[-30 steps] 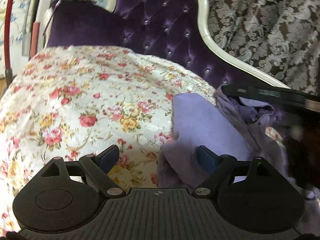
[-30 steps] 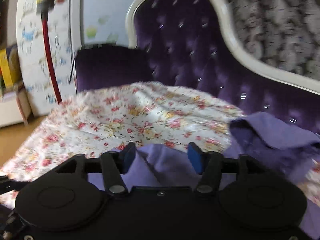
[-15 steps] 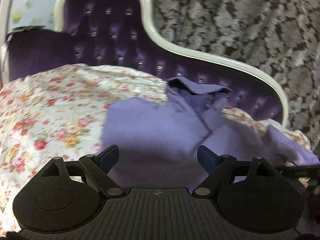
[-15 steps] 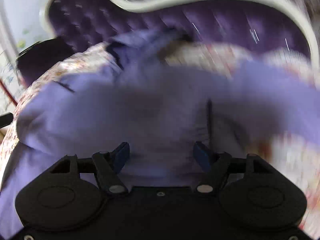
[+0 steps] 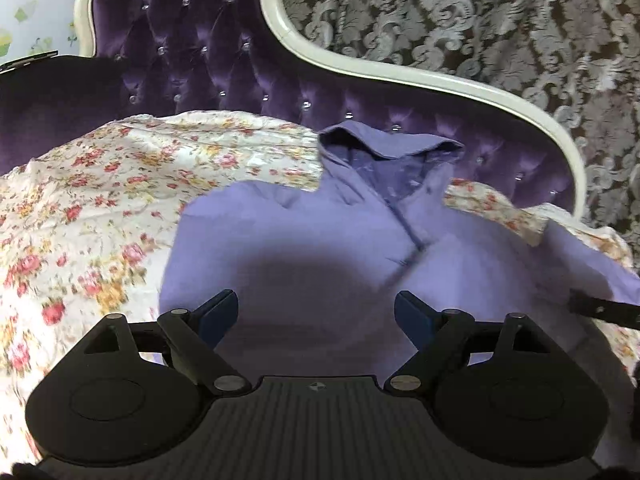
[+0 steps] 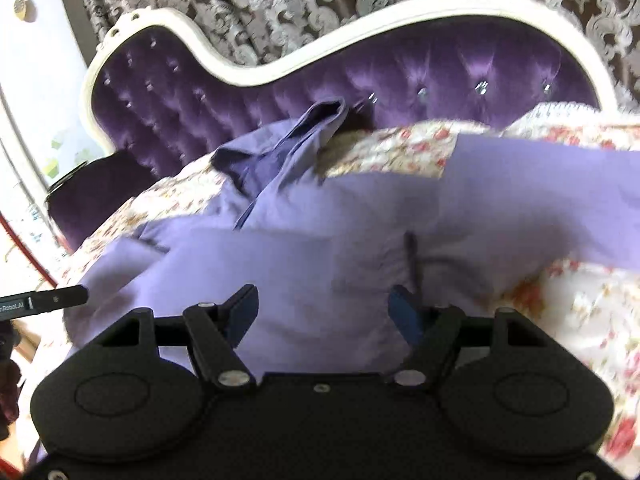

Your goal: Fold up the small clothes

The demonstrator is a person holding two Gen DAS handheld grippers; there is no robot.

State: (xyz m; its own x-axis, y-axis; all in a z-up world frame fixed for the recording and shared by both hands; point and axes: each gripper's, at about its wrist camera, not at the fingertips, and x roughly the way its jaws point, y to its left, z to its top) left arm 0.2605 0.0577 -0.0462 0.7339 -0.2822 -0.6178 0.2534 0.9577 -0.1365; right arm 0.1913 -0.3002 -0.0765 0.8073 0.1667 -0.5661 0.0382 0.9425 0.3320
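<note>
A small lavender hooded top [image 5: 304, 240] lies spread on a floral sheet [image 5: 80, 208], its hood [image 5: 384, 148] against the purple sofa back. My left gripper [image 5: 316, 314] is open and empty just above the top's lower body. In the right wrist view the same top [image 6: 304, 256] fills the middle, one sleeve [image 6: 540, 184] stretching right across the sheet. My right gripper [image 6: 324, 308] is open and empty over the body. A dark zip or seam [image 6: 412, 252] shows by its right finger.
A tufted purple sofa back [image 5: 192, 52] with a white frame [image 5: 400, 68] rises behind. Patterned curtains [image 5: 480, 12] hang beyond it. The other gripper's black tip shows at the right edge of the left wrist view [image 5: 600, 308] and at the left edge of the right wrist view [image 6: 44, 302].
Both views have swung from the sofa's left end to over the lavender top, which now lies spread out flat. Both grippers stay open.
</note>
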